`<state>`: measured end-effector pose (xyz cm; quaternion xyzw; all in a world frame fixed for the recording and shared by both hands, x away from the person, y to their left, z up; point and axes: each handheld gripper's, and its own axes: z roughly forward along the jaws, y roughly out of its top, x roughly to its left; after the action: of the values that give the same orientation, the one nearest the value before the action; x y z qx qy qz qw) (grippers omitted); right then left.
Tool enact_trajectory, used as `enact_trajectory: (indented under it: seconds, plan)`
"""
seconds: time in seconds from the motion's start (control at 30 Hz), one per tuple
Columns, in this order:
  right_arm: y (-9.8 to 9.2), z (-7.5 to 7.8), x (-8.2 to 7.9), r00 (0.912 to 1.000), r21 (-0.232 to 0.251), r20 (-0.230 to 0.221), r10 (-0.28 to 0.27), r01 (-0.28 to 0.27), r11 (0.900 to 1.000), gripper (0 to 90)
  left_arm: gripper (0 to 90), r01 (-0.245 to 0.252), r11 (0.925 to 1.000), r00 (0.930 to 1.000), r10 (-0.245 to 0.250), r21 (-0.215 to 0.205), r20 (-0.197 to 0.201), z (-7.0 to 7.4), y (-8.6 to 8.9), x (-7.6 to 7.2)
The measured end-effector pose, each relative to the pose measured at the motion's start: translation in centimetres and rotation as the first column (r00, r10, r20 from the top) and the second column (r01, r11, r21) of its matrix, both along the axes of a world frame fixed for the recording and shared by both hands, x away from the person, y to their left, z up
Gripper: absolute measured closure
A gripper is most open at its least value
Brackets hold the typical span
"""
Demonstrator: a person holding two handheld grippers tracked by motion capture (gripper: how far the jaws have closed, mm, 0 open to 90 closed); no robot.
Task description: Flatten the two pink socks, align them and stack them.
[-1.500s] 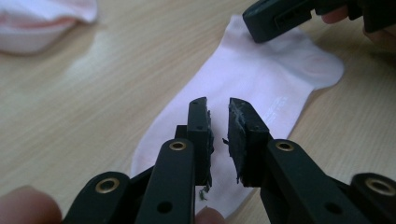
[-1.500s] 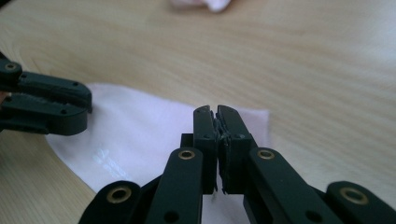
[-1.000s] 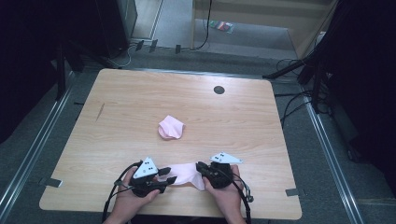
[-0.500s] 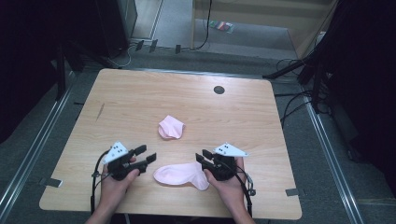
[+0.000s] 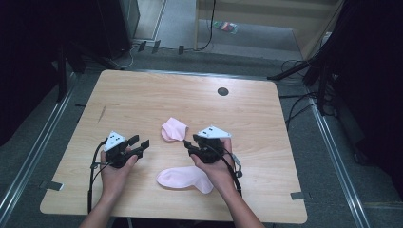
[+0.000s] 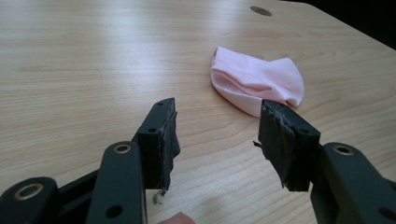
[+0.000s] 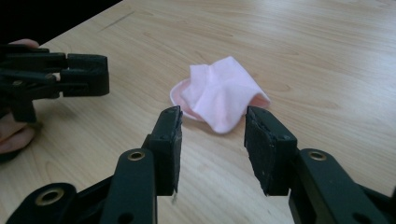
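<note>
Two pink socks lie on the wooden table (image 5: 142, 95). One is crumpled near the middle (image 5: 173, 129), the other lies flat near the front edge (image 5: 183, 178). My left gripper (image 5: 139, 142) hovers left of both socks; its jaws have just been closing a little and stand open with nothing between them (image 6: 217, 135). The crumpled sock (image 6: 254, 84) lies ahead of it. My right gripper (image 5: 188, 145) sits just right of the crumpled sock (image 7: 219, 93). Its jaws have just been opening and are empty (image 7: 212, 140). The right wrist hides the flat sock's right end.
A dark round hole (image 5: 222, 91) sits near the table's far edge. Metal rails run along the floor on both sides, and cables (image 5: 304, 107) lie at the right. Bare wood stretches across the table's far half.
Both grippers were at the flat sock by the front edge. The left one moved away to the left. The right one opened, let the sock go and moved toward the crumpled sock.
</note>
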<state>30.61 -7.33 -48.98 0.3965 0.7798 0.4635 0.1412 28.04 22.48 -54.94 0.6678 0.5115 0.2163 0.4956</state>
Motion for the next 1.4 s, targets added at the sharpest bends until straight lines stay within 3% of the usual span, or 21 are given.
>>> enact_trajectory:
  seconds: [0.17,0.23,0.4,0.53,0.77,0.83,0.9,0.93,0.97,1.0,1.17,1.3,1.4]
  plan:
    - [2.1,-0.3,1.7,0.9999,-0.061,0.002,0.014,-0.014,0.998,53.8,46.7,-0.029,0.9994,0.9996,0.029,0.017,0.001,0.0,-0.1,-0.2]
    - [2.9,-0.4,2.2,0.9995,-0.082,-0.017,0.026,-0.027,0.996,54.2,48.2,-0.035,0.999,0.9993,0.035,0.028,-0.008,0.0,-0.2,-0.2]
    - [5.1,-1.1,3.7,0.9972,-0.168,-0.025,0.07,-0.073,0.983,56.2,49.8,-0.033,0.9981,0.9988,0.035,0.052,-0.033,0.0,-0.3,0.1]
    - [6.5,-1.9,4.5,0.9941,-0.187,-0.04,0.1,-0.106,0.977,57.0,50.8,-0.017,0.9985,0.9982,0.02,0.052,-0.057,0.0,-0.4,0.3]
    - [8.7,-3.0,5.8,0.9918,-0.189,-0.09,0.091,-0.107,0.976,63.6,50.9,-0.019,0.9989,0.9977,0.022,0.042,-0.064,-0.1,-0.3,0.3]
    - [9.2,-3.6,6.2,0.9903,-0.213,-0.111,0.084,-0.106,0.971,66.7,50.9,-0.018,0.9991,0.9975,0.021,0.038,-0.067,-0.1,-0.2,0.4]
    - [9.3,-4.1,6.4,0.9894,-0.229,-0.128,0.068,-0.097,0.969,76.8,50.9,-0.02,0.9991,0.9975,0.023,0.037,-0.067,-0.1,-0.3,0.4]
    - [9.0,-4.0,6.6,0.9884,-0.203,-0.142,0.055,-0.083,0.976,84.6,50.9,-0.021,0.9992,0.9975,0.023,0.033,-0.066,-0.1,-0.3,0.4]
    - [9.0,-4.0,6.6,0.9884,-0.203,-0.142,0.055,-0.083,0.976,84.6,50.9,-0.021,0.9992,0.9975,0.023,0.032,-0.067,-0.1,-0.3,0.4]
    - [8.6,-3.6,6.7,0.9857,-0.157,-0.164,0.037,-0.063,0.986,86.2,50.9,-0.022,0.9993,0.9975,0.024,0.03,-0.067,-0.1,-0.2,0.4]
    - [7.7,-3.1,6.9,0.9863,-0.135,-0.163,0.025,-0.047,0.99,86.7,51.0,-0.021,0.9994,0.9974,0.022,0.027,-0.068,-0.1,-0.2,0.4]
    - [7.2,-2.8,6.1,0.982,-0.122,-0.189,0.01,-0.034,0.992,87.8,51.0,-0.013,0.9991,0.9972,0.016,0.039,-0.073,-0.1,-0.3,0.5]
    - [7.1,-2.6,4.8,0.9843,-0.145,-0.169,-0.051,0.026,0.989,88.2,50.9,-0.012,0.9994,0.9972,0.015,0.034,-0.073,-0.1,-0.3,0.5]
